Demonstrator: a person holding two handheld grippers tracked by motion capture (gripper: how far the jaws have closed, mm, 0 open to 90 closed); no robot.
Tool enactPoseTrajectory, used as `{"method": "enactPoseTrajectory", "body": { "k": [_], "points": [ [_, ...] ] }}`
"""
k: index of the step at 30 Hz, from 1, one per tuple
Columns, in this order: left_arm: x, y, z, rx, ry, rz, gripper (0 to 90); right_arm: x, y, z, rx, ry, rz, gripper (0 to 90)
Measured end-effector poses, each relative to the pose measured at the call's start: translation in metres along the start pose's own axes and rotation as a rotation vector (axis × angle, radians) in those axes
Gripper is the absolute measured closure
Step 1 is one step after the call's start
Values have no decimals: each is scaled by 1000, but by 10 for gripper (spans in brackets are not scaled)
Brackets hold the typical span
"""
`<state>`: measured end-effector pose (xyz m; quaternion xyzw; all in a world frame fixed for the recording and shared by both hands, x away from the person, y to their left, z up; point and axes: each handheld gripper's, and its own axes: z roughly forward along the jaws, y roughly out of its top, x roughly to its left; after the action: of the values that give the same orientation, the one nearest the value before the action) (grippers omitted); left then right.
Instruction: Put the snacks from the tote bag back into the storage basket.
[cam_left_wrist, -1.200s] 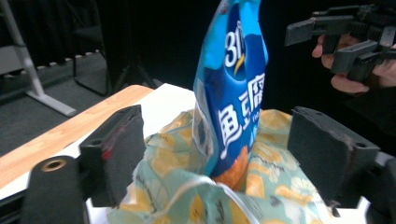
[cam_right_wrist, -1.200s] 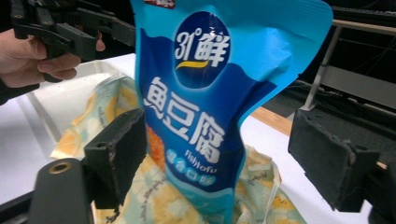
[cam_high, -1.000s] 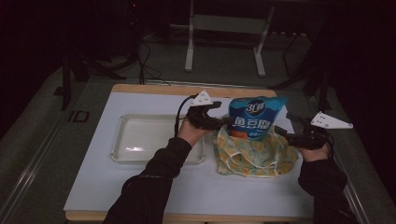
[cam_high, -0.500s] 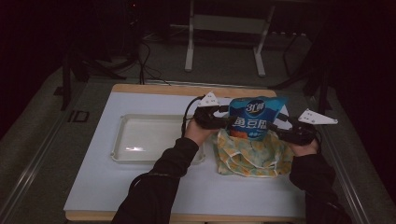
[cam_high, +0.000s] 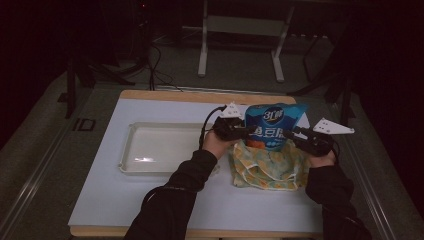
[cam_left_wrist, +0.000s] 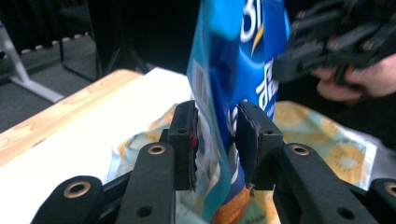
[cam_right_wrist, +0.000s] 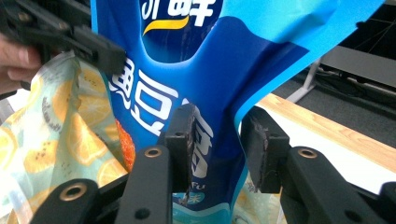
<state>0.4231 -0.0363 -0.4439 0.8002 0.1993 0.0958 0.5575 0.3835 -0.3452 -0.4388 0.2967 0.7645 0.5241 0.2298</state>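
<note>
Now my left gripper (cam_left_wrist: 215, 140) has its jaws on both sides of one edge of the blue snack bag (cam_high: 274, 126). The jaws have just been closing. One pad seems to touch the film, but beside the other pad (cam_left_wrist: 247, 140) I see a narrow gap, so I judge this grip is not yet firm. My right gripper (cam_right_wrist: 218, 144) stands at the opposite edge of the bag. Its jaws also have just been closing, with the bag's side fold between them; the nearer pad (cam_right_wrist: 184, 140) lies against the printed face, while the other pad is a little apart from the film.

Between my two grippers the bag stands upright, and its bottom goes down into the lemon-print cloth bag (cam_high: 267, 167) that lies just under my hands on the white table (cam_high: 150, 200). Past my left gripper, away from the bag, a clear tray (cam_high: 160, 150) sits with nothing in it.

I judge the work is in the middle: the bag is already framed from both sides, but the real clamping is left, and then the moving of the bag into or out of the cloth.

The bottom of the snack bag is hidden by the cloth folds, so I cannot tell how deep it sits. The room behind the table is too dark to read.
</note>
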Motion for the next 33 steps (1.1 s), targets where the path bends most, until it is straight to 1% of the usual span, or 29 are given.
{"method": "enactPoseTrajectory", "body": {
  "k": [1,5,9,10,11,12,13,14,19,21,22,23,25,26,28,29,31,32,33],
  "points": [
    [-1,0,1,0,7,3,743,0,0,0,-1,0,2,672],
    [-2,1,2,-4,16,-16,784,0,0,0,0,-1,1,702],
    [-5,3,3,7,45,-9,842,2,1,0,5,-6,-9,756],
    [-5,4,4,9,49,-13,850,2,2,0,7,-7,-12,776],
    [-6,4,4,14,53,-9,853,3,2,0,10,5,-11,855],
    [-6,5,4,19,59,-10,859,4,3,1,13,11,-15,864],
    [-6,6,4,23,61,-14,861,5,4,1,20,6,-23,873],
    [-7,7,5,31,67,-6,867,6,5,1,26,6,-21,882],
    [-7,10,3,58,70,5,885,9,8,1,45,8,-30,892],
    [-6,12,2,63,65,-2,888,10,10,1,50,11,-36,893],
    [-7,14,1,64,67,11,890,10,11,0,48,12,-36,893],
    [-7,16,0,61,67,10,890,10,12,-1,45,17,-30,894],
    [-9,20,-2,64,68,21,891,10,14,-2,35,18,-32,895],
    [-9,23,-3,65,65,18,891,10,16,-4,31,19,-30,895],
    [-10,28,-5,67,64,23,894,10,20,-6,25,18,-32,895],
    [-10,31,-6,67,60,17,895,10,22,-7,21,19,-32,895],
    [-11,37,-8,71,61,25,896,10,26,-10,15,14,-37,896],
    [-12,41,-8,71,60,21,897,10,28,-12,12,12,-38,895],
    [-13,44,-9,73,59,28,897,11,30,-14,9,9,-39,895]
  ]
}}
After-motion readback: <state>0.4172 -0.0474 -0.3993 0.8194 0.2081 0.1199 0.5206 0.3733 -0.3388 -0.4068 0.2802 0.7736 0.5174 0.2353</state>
